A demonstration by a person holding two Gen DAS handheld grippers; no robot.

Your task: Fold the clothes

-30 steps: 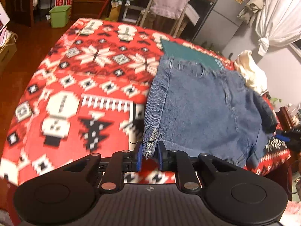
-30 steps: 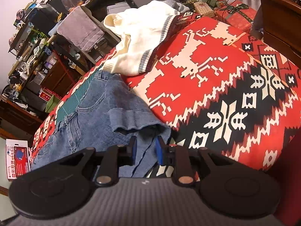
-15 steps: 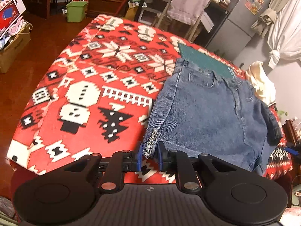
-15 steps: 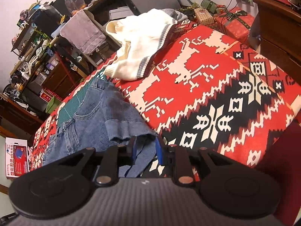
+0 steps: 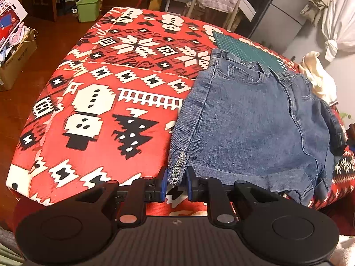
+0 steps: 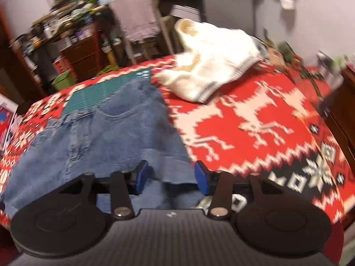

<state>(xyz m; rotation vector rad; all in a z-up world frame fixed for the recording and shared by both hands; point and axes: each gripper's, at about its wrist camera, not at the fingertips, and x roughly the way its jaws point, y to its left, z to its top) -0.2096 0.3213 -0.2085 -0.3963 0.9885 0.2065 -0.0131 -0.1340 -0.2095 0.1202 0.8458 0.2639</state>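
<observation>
Blue denim shorts (image 5: 250,119) lie spread on a red patterned blanket (image 5: 106,102), waistband far, hems near. My left gripper (image 5: 176,180) is shut on the near left hem corner of the shorts. In the right wrist view the same denim shorts (image 6: 99,137) lie flat, and my right gripper (image 6: 172,177) stands open around the near hem edge, blue pads wide apart. That view is motion-blurred. A cream knit sweater (image 6: 213,77) lies crumpled beyond the shorts on the right.
A green cutting mat (image 5: 241,46) lies under the shorts' waistband. A chair with a grey towel (image 6: 139,22), a green bin (image 5: 88,7), boxes and shelves crowd the floor past the far edge. A wooden cabinet (image 6: 346,102) stands at the right.
My right gripper has let go of the shorts' hem and opened wide, swinging its view to the left. The left gripper kept its hold and drew back, pulling the shorts flatter.
</observation>
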